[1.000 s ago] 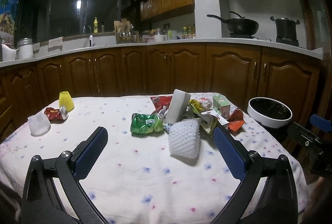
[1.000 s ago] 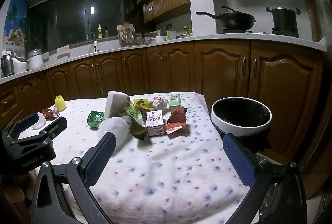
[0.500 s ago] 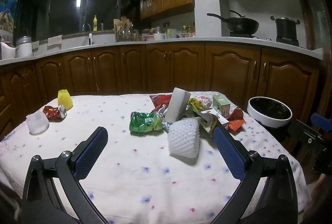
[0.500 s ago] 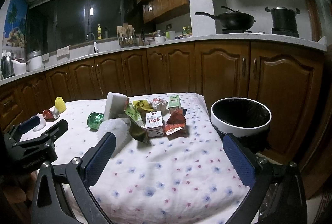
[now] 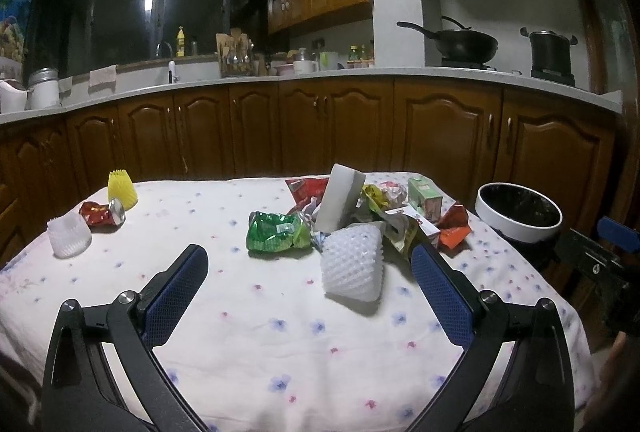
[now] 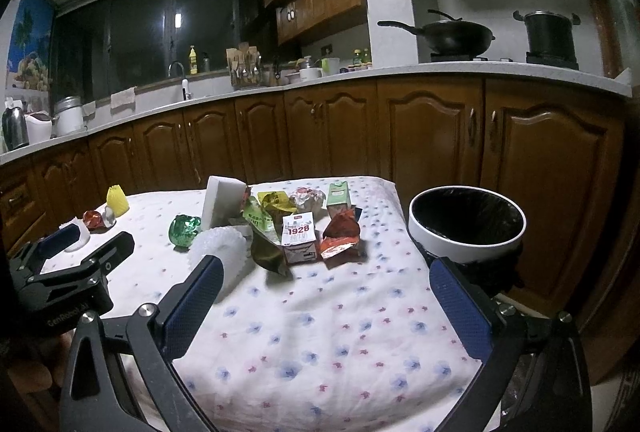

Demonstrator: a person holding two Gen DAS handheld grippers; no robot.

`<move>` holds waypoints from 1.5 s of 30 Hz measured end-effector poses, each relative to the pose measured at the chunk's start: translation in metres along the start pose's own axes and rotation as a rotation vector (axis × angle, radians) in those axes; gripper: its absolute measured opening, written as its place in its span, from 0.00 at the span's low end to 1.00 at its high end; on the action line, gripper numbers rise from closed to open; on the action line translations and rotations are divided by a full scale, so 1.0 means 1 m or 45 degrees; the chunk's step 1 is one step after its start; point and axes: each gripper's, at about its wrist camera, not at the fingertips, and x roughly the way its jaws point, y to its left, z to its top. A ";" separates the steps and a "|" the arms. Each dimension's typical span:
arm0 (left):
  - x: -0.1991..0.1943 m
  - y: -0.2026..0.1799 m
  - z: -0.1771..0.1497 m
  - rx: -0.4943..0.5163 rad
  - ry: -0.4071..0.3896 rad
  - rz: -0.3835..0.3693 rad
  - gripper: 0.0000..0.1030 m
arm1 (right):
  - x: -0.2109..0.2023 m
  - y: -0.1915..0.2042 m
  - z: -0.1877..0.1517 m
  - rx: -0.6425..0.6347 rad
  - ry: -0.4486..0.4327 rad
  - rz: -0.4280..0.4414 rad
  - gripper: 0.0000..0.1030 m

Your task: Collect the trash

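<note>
Task at opening stage, by the look of it; no trash in either gripper, and the bin (image 6: 466,222) shows only its dark liner as far as can be seen.

Left gripper (image 5: 310,272): jaws spread wide, empty, held above the near part of the table (image 5: 248,312); right gripper (image 6: 326,290): jaws likewise released, empty, over the near right of the cloth, with the bin just beyond its right finger.

Trash lies in two groups. Main heap mid-table, toward the bin side: white foam net (image 5: 352,268) nearest; green bag (image 5: 278,232) beside it; white block (image 5: 340,201) leaning upright behind; "1928" carton (image 6: 298,238); red wrapper (image 6: 340,236); green carton (image 6: 339,195); foil and yellow wrappers among them, overlapping, count uncertain. Second group at the far left corner, well apart: yellow net (image 5: 122,185), crushed can (image 5: 102,211), small white net (image 5: 69,234).

Bin stands off the table's right edge, rim about level with the cloth.

Judgement: everything visible remains to be collected; the heap is closer to the bin, the left group the longer carry.
</note>
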 end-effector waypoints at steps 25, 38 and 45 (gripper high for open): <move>0.102 -0.009 0.009 0.051 0.351 -0.150 0.97 | 0.100 -0.021 0.019 0.118 0.307 0.134 0.87; 0.153 -0.017 -0.005 0.024 0.541 -0.259 0.52 | 0.198 -0.039 0.024 0.188 0.524 0.162 0.68; 0.144 -0.018 -0.007 0.006 0.533 -0.337 0.34 | 0.221 -0.051 0.013 0.258 0.596 0.184 0.15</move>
